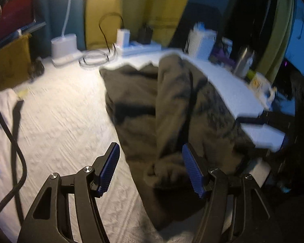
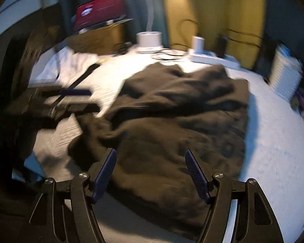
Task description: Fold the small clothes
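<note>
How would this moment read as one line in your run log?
task: fold small clothes | left tool: open | right tool: open | dark garment: crumpled on white cloth, ungripped

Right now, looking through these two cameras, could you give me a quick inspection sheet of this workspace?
Surface: white textured cloth covering the table.
Job's things: one dark olive garment, rumpled, not yet folded.
Clutter: white lamp base, power strip, white mug, metal bottle.
Grippers: left hand-held gripper open, garment edge between its fingers; right hand-held gripper open over the garment.
Cables: black cable at left; coiled cord.
Surroundings: yellow and teal curtains; images blurred.
</note>
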The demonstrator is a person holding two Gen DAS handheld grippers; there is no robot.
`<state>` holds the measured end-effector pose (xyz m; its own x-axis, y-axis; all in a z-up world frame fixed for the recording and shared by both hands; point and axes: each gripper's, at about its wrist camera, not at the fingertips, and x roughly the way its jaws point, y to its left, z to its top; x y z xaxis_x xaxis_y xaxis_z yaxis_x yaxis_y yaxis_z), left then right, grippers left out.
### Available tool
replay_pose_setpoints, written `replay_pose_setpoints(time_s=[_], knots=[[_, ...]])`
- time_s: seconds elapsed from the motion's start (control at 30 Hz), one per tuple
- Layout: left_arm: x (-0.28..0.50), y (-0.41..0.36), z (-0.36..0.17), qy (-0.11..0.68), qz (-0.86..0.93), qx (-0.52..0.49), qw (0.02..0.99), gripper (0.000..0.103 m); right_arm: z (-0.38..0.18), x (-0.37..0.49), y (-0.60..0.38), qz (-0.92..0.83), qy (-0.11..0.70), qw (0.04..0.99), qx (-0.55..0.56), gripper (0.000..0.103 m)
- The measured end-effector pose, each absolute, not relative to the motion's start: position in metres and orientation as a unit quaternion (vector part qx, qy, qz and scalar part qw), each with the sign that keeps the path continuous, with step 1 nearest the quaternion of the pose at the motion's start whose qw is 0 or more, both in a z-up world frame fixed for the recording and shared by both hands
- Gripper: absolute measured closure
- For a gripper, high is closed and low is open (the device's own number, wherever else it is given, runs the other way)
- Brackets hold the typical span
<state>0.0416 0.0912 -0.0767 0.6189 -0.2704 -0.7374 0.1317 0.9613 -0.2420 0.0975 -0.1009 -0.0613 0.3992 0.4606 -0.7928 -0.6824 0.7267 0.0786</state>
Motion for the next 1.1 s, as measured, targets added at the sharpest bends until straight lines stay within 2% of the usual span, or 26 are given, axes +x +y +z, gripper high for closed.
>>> replay_pose_setpoints(time_s=[0.03, 0.13, 0.33, 0.47, 0.6, 0.77, 1.1], knots=[[0.041, 0.087, -0.083, 0.430, -0.107, -0.073, 0.893, 0.040, -0.062, 0.101, -0.108, 0.340, 0.426, 0.830, -0.118, 0.031], [0.037, 0.078, -0.099, 0.457, -0.105, -0.052, 0.882, 0.069, -0.072, 0.110, -0.122, 0.304, 0.421, 0.847, -0.116, 0.031], [0.016, 0.075, -0.106, 0.478, -0.087, -0.052, 0.873, 0.070, -0.109, 0.107, -0.125, 0.296, 0.444, 0.829, -0.169, 0.031], [0.011, 0.079, -0.095, 0.484, -0.073, -0.056, 0.870, 0.069, -0.107, 0.102, -0.134, 0.307, 0.434, 0.828, -0.176, 0.031], [0.013, 0.080, -0.071, 0.456, -0.053, -0.040, 0.887, 0.069, -0.096, 0.111, -0.142, 0.306, 0.427, 0.836, -0.161, 0.031], [0.040, 0.070, -0.049, 0.427, -0.046, -0.019, 0.903, 0.069, -0.084, 0.128, -0.159, 0.298, 0.415, 0.849, -0.138, 0.031], [0.112, 0.028, -0.049, 0.435, -0.084, 0.015, 0.896, 0.068, -0.083, 0.164, -0.191, 0.276, 0.423, 0.857, -0.100, 0.031]])
